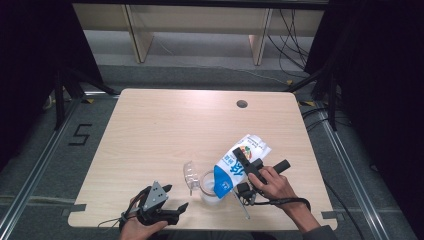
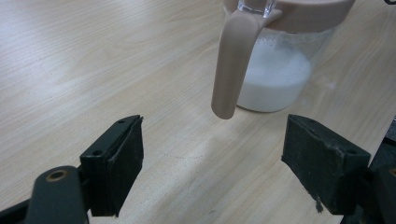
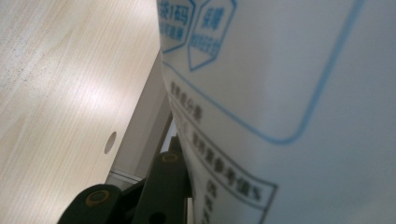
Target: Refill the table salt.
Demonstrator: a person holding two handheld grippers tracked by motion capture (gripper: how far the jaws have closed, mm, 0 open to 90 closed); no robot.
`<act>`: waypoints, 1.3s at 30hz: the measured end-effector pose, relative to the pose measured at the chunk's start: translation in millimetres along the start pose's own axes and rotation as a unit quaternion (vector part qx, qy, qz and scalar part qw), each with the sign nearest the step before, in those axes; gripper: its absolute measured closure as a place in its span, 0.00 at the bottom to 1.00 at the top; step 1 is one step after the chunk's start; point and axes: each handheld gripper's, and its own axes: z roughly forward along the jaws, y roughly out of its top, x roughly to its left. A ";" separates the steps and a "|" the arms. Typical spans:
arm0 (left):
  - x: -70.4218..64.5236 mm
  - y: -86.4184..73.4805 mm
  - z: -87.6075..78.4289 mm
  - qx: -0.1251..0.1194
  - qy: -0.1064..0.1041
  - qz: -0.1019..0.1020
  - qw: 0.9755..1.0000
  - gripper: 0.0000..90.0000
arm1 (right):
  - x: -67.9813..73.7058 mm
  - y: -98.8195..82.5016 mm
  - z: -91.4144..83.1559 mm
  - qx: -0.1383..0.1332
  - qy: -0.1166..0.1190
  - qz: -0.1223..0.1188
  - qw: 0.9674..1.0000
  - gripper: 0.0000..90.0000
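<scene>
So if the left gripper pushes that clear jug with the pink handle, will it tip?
Probably it slides rather than tips: the clear jug with the pink handle holds milk only low down, which weights its base. Its plastic likely slips on the smooth wooden table. A high push on the handle could turn it.

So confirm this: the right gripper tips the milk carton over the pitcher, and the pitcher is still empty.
Wrong on one point: the pitcher is not empty. The left gripper view shows white milk standing in its lower part. The rest holds: the right gripper does tip the milk carton over it, as the high view shows.
</scene>
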 end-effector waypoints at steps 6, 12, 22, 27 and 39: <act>-0.6 0.0 -1.4 0.001 0.004 -0.004 1.000 0.22 | 0.2 0.0 0.2 0.001 0.001 -0.001 1.000 0.84; -0.2 0.2 -1.1 0.002 0.005 -0.003 1.000 0.22 | -0.4 -0.3 0.0 0.000 0.000 -0.003 1.000 0.84; -0.1 0.2 -1.4 0.002 0.004 -0.003 1.000 0.22 | -1.5 -0.2 0.3 -0.008 -0.011 -0.007 1.000 0.85; -0.1 0.1 -1.4 0.002 0.004 -0.004 1.000 0.22 | -2.0 0.4 0.3 -0.010 -0.011 -0.012 1.000 0.85; -0.3 -0.3 -0.8 -0.002 0.002 -0.013 1.000 0.22 | -2.1 0.4 -0.5 -0.005 0.001 -0.011 1.000 0.85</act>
